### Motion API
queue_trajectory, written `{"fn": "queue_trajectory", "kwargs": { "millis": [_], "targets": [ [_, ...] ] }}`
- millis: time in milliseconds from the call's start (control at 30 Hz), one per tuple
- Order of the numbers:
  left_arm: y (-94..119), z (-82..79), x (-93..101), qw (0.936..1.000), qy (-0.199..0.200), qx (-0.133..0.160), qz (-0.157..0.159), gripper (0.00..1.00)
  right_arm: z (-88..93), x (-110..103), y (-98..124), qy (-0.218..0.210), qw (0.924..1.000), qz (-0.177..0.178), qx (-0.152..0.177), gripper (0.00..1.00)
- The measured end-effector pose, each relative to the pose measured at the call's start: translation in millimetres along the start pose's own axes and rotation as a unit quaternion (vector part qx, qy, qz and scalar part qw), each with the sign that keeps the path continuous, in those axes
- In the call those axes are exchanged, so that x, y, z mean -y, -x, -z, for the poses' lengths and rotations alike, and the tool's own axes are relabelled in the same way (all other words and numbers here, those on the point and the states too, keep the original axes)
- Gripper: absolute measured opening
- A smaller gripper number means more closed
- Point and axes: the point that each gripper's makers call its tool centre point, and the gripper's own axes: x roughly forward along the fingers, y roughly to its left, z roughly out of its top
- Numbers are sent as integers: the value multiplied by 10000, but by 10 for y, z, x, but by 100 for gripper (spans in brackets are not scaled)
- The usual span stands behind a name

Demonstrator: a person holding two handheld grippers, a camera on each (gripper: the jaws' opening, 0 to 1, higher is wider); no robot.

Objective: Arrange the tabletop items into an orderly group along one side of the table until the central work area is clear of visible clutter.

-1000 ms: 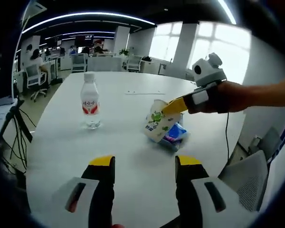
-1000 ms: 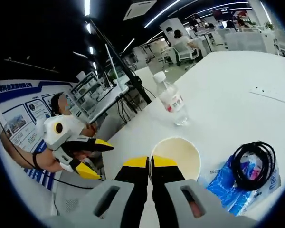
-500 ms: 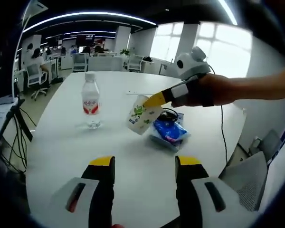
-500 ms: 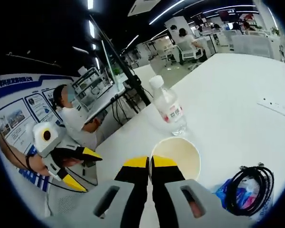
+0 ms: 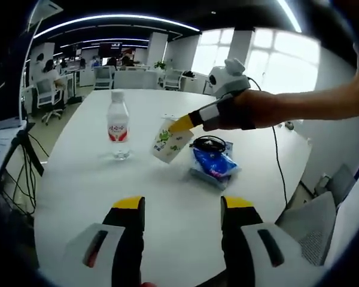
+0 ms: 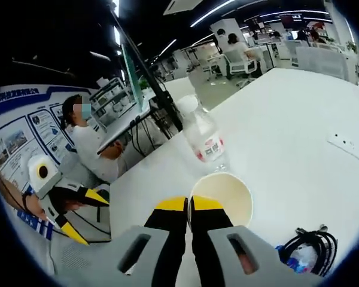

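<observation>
The right gripper pinches the rim of a white paper cup, carrying it; next, set it beside the clear plastic water bottle. The left gripper is spread, empty.

**Little legible text on the table items**

No word, brand or number could be read with certainty in either view. The water bottle carried a red and white label with a few dark characters, too small and blurred to make out; in the right gripper view the same bottle showed a red band with white marks, equally unreadable. The paper cup bore green printed figures and marks, but no letters could be told. The blue packet had printing too blurred to read. A wall poster showed a blue heading strip with white characters and small panels, none of it legible.
</observation>
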Motion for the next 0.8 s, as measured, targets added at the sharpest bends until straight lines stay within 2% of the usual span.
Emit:
{"fn": "queue_trajectory", "kwargs": {
  "millis": [567,800],
  "targets": [
    [52,30,-8,9999,-86,-104,11,50,-68,214,-313,373,9985,310,-256,0],
    [25,8,-11,9999,-99,-84,37,50,-69,358,-367,915,9921,667,-532,0]
  ]
}}
